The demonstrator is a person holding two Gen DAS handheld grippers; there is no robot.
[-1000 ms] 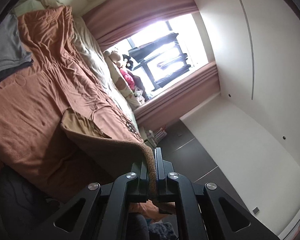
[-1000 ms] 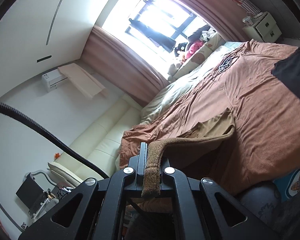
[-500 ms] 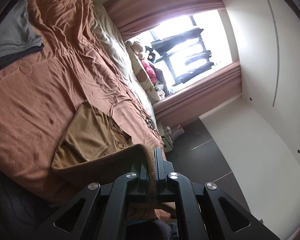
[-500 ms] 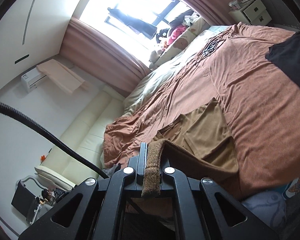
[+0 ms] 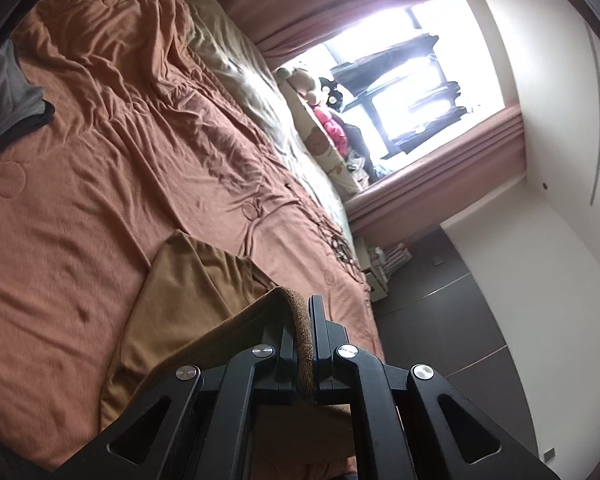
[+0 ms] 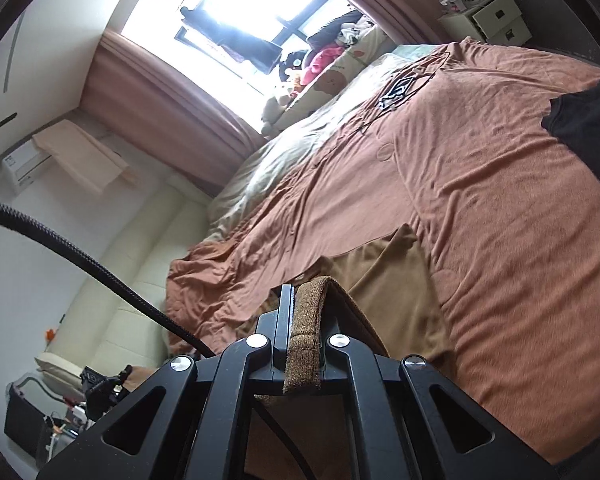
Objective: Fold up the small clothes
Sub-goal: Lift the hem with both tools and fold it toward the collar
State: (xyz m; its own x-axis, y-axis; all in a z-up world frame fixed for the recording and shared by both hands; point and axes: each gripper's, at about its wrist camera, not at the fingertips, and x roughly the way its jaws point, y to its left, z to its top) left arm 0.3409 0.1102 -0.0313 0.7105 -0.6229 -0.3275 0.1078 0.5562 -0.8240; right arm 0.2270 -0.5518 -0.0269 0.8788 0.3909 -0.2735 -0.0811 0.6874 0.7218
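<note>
A small tan-brown garment of soft knit cloth [image 5: 188,304] with a thicker ribbed band is lying partly spread near the foot edge of a bed, its near edge being lifted off the rust-orange quilted bedspread [image 5: 112,160]. The left gripper [image 5: 305,344] is pinching that ribbed band, its two black jaws closed tight on the cloth; the right gripper [image 6: 302,344] is clamped the same way on another stretch of the band, seen in the right wrist view with the garment [image 6: 392,280] trailing away onto the bedspread [image 6: 480,168]. The cloth is sagging freely between grip and bed, so it looks light, limp and easily creased rather than slippery or fragile; the firmer band appears to be the surest place to be holding it, one gripper toward each end, keeping the edge taut while the far half is resting flat. Beyond it, a grey garment [image 5: 8,92] is lying at one side of the bed and a black garment [image 6: 588,128] at another. Stuffed toys [image 5: 320,100] are sitting along the bright window [image 5: 416,72] with pink curtains.
</note>
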